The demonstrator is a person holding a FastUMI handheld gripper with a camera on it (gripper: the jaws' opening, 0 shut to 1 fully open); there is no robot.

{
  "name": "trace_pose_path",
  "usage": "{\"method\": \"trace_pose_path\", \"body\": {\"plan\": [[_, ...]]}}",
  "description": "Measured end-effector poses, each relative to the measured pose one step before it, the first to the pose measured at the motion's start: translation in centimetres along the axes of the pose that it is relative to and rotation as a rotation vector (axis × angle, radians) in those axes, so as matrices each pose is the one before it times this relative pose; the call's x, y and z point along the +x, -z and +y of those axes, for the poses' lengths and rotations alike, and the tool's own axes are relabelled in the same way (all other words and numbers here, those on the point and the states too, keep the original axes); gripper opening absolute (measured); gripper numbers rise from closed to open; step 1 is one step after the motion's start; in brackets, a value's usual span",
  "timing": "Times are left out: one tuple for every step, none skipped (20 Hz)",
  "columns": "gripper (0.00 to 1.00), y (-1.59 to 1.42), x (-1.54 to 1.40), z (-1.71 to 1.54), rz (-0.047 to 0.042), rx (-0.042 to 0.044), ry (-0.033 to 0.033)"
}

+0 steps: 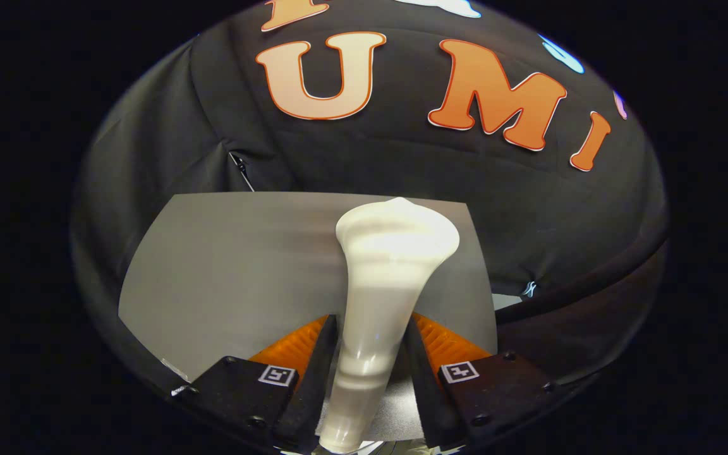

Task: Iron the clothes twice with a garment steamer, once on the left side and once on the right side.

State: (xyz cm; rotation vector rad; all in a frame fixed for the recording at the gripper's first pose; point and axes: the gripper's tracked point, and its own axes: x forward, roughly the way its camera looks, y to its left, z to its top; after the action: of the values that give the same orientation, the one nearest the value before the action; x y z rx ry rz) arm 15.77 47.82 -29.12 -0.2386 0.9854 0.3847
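- The gripper [373,341] has its two fingers closed in on the handle of the garment steamer [382,297], one finger pressing on each side, so the jaws stand only as far apart as the handle is thick.
- The garment steamer is a cream-white tool. Its narrow handle runs back between the fingers toward the camera, and it widens into a flared head that points forward, beyond the fingertips.
- The steamer looks slightly smeared in the picture, with soft, doubled edges along its head and handle.
- Under and beyond the steamer lies a flat grey surface [231,265], plain and smooth; whether it is cloth or a board cannot be told from this view. The steamer's head sits over its far right part, near the far edge.
- Whether the steamer's head touches the grey surface or hangs above it cannot be told.
- Behind the grey surface hangs the black cloth wall [402,164] of the booth, with folds and a seam at its left side.
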Motion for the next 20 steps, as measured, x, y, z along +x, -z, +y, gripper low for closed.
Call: {"method": "trace_pose_path", "body": {"plan": [[0.63, -0.475, 0.202, -0.327, -0.01104, -0.00212, 0.00251], [0.61, 0.083, -0.247, 0.078, 0.00580, 0.01615, -0.01170], [0.58, 0.049, 0.158, -0.070, -0.00192, 0.01211, -0.00238], [0.56, 0.063, 0.263, 0.047, -0.00287, 0.00765, -0.00171], [0.55, -0.019, -0.295, 0.125, -0.00197, 0.00592, -0.00767], [0.53, 0.080, -0.202, 0.295, -0.00734, 0.00699, -0.01145], [0.51, 0.029, -0.040, 0.366, -0.01167, 0.00488, -0.01567], [0.50, -0.156, -0.252, 0.216, -0.01350, -0.00047, -0.00797], [0.48, -0.517, -0.335, -0.205, -0.02024, 0.00762, -0.00684], [0.46, -0.338, -0.502, 0.103, -0.02191, 0.00040, -0.01302], [0.45, -0.210, -0.647, 0.063, -0.01916, -0.00944, -0.00654], [0.43, -0.296, -0.650, 0.065, -0.02882, -0.00419, 0.00075], [0.43, 0.003, -0.919, 0.284, -0.01563, -0.01177, -0.00333], [0.43, -0.162, -0.844, 0.200, -0.01698, -0.01224, -0.00553], [0.43, -0.256, -0.799, 0.158, -0.02385, -0.00495, -0.00326], [0.43, -0.070, -0.742, 0.084, -0.01180, -0.00757, -0.00398], [0.43, -0.125, -0.860, 0.141, -0.01464, -0.00093, -0.00518], [0.36, 0.109, -0.656, 0.124, -0.01521, 0.02254, -0.00844], [0.37, 0.506, -0.776, 0.155, 0.00621, 0.00831, -0.01233], [0.37, 0.267, -0.572, 0.167, -0.00573, 0.00913, -0.01020]]}}
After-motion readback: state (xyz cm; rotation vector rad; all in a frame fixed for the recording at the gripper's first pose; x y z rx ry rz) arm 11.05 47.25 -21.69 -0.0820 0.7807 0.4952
